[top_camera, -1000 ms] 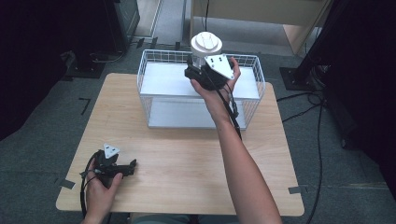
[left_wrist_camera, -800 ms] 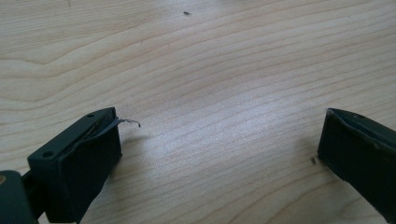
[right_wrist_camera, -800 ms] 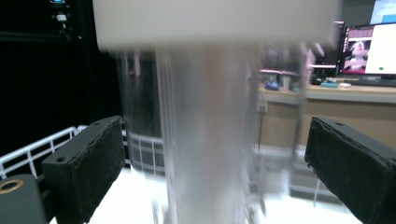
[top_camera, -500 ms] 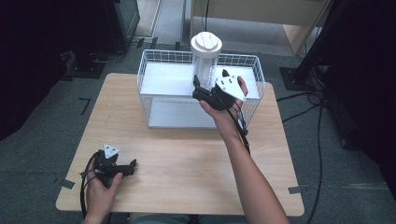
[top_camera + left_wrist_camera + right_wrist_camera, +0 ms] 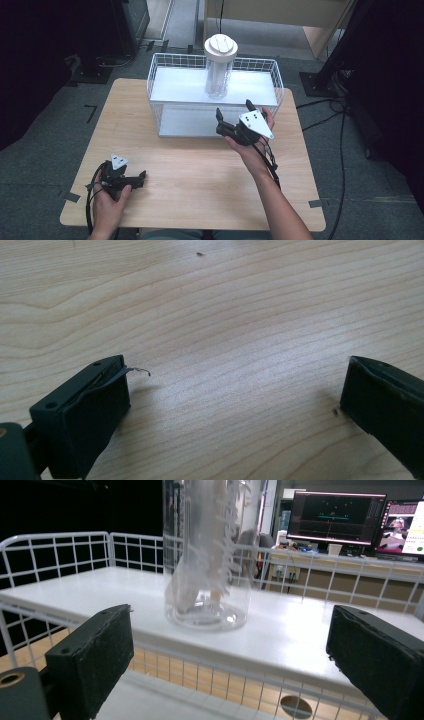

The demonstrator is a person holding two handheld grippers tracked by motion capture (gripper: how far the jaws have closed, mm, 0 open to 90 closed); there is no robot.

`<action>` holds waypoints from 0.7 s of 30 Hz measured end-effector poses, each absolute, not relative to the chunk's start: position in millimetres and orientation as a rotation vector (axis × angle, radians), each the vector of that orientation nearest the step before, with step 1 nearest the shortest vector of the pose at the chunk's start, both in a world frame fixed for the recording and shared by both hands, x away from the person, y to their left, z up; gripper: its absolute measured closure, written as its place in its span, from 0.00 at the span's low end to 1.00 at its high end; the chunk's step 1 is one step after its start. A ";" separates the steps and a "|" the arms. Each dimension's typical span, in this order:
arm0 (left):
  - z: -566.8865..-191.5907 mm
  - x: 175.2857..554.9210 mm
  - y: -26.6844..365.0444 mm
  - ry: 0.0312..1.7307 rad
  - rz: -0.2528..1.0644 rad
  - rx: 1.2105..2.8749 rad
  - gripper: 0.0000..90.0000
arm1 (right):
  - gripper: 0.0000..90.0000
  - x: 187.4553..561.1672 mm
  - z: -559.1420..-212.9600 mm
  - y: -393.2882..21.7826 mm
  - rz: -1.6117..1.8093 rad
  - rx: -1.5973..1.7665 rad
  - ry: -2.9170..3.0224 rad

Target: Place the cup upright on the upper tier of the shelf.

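Observation:
A clear plastic jar with a white lid stands upright on the top shelf of a white wire rack. My right gripper hovers in front of the rack, a little short of the jar and pointing at it. Its jaws have just been opening and stand open with nothing between them. In the right gripper view the jar is ahead beyond the rack's front wire. My left gripper rests on the table's front left corner, open over bare wood.
The wooden table carries the rack at its far edge, with a lower shelf under the top one. Black stands and cables lie on the floor around the table. Monitors glow behind the rack.
My right gripper has drawn back from the jar toward the person and sunk lower. The jar stays upright on the shelf. The left gripper has not moved.

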State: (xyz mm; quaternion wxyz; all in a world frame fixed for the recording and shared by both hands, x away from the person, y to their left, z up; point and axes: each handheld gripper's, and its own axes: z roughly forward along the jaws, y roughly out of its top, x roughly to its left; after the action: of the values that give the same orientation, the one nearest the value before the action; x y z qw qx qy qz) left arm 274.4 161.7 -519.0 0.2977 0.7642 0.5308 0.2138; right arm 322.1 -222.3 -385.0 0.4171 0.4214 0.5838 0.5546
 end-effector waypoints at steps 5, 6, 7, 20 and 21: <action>-519.1 274.4 161.7 1.410 0.569 2.030 0.00 | 0.06 312.5 -397.4 -227.8 1.387 1.069 1.474; -519.0 274.4 161.7 1.410 0.568 2.030 0.00 | 0.06 310.8 -399.7 -229.3 1.387 1.073 1.475; -519.0 274.4 161.7 1.410 0.568 2.030 0.00 | 0.06 308.9 -401.6 -231.0 1.383 1.082 1.473; -519.2 274.3 161.6 1.410 0.568 2.029 0.00 | 0.06 279.4 -418.9 -268.1 1.342 1.090 1.485; -519.2 274.3 161.6 1.411 0.568 2.030 0.00 | 0.06 277.8 -420.4 -270.6 1.339 1.094 1.486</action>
State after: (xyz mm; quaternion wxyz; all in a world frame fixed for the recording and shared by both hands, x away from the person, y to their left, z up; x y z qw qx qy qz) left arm 274.3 161.6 -519.2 0.2981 0.7639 0.5309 0.2138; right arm 277.8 -270.6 -420.4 0.4177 0.4359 0.5923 0.5336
